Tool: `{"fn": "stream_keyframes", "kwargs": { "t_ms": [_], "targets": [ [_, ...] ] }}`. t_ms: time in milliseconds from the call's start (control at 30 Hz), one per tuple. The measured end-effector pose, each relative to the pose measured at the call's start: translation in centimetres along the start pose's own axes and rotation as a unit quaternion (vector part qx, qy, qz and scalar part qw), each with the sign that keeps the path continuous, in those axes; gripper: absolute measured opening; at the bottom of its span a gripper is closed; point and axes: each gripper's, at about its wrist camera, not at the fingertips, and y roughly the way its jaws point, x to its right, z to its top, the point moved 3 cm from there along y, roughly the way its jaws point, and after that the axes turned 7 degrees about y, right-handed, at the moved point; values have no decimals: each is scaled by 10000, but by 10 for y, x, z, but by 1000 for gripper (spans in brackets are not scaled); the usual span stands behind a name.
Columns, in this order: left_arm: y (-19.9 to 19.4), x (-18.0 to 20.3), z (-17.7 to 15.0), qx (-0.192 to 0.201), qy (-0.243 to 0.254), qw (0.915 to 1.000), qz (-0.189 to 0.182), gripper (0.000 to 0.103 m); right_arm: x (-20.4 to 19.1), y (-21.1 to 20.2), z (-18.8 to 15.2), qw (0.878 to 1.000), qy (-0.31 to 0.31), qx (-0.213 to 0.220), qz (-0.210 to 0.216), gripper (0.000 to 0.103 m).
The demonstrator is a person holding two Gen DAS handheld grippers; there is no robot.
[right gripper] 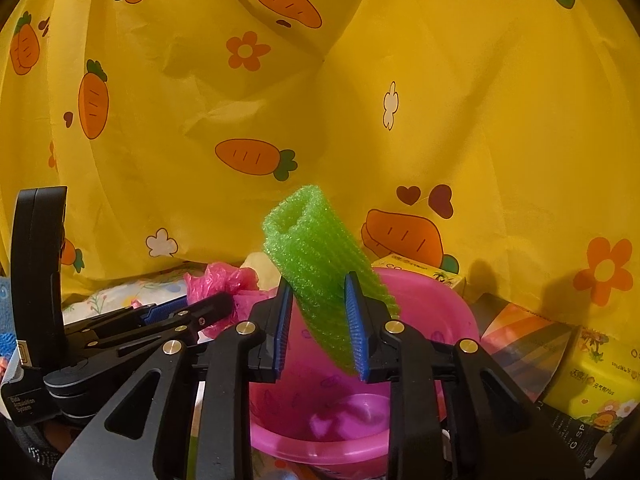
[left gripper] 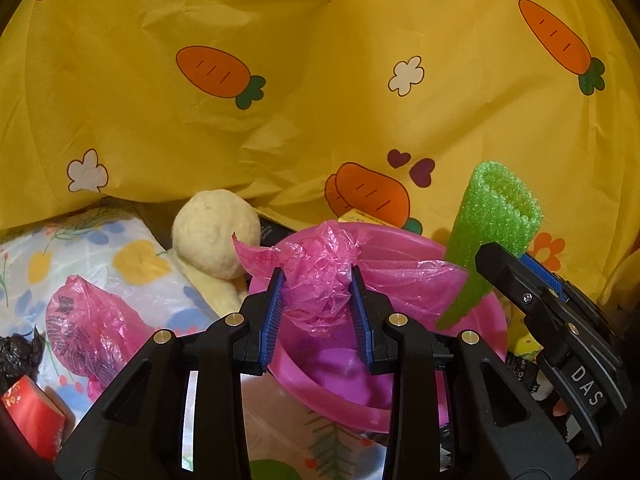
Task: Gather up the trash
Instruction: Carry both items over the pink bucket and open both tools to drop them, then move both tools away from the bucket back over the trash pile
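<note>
The left tongs are clamped on a crumpled pink plastic bag, held just above the rim of a pink basin. The right tongs are clamped on a green foam sleeve, tilted and hanging over the same basin, just right of the left tongs. Left of the left tongs lie another pink bag and a cream plush toy. A yellow carrot-print cloth hangs behind both tongs.
</note>
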Motion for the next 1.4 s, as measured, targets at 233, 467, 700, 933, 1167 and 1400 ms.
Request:
{"fn": "stream_keyframes", "kwargs": {
  "t_ms": [233, 467, 700, 933, 1167, 1400],
  "targets": [
    [-2, -6, -3, 166, -165, 9997, 60, 74, 7, 4, -2, 9999, 117, -50, 5, 42],
    [-15, -23, -7, 296, -418, 9979, 405, 88, 7, 2, -4, 9999, 100, -35, -26, 55],
    [-42, -27, -16, 351, -318, 9958, 781, 88, -1, -16, -8, 10000, -23, 75, -41, 64],
    [-84, -29, -28, 471, -369, 9926, 1058, 88, -12, -38, -14, 9999, -24, 114, 16, 67],
    [-127, -24, -51, 531, -288, 9883, 1404, 88, -33, -72, -26, 9994, -193, 280, 32, 75],
    [-180, -33, -87, 596, -424, 9810, 1797, 88, -57, -99, -45, 9989, -323, 263, 202, 78]
  ]
}}
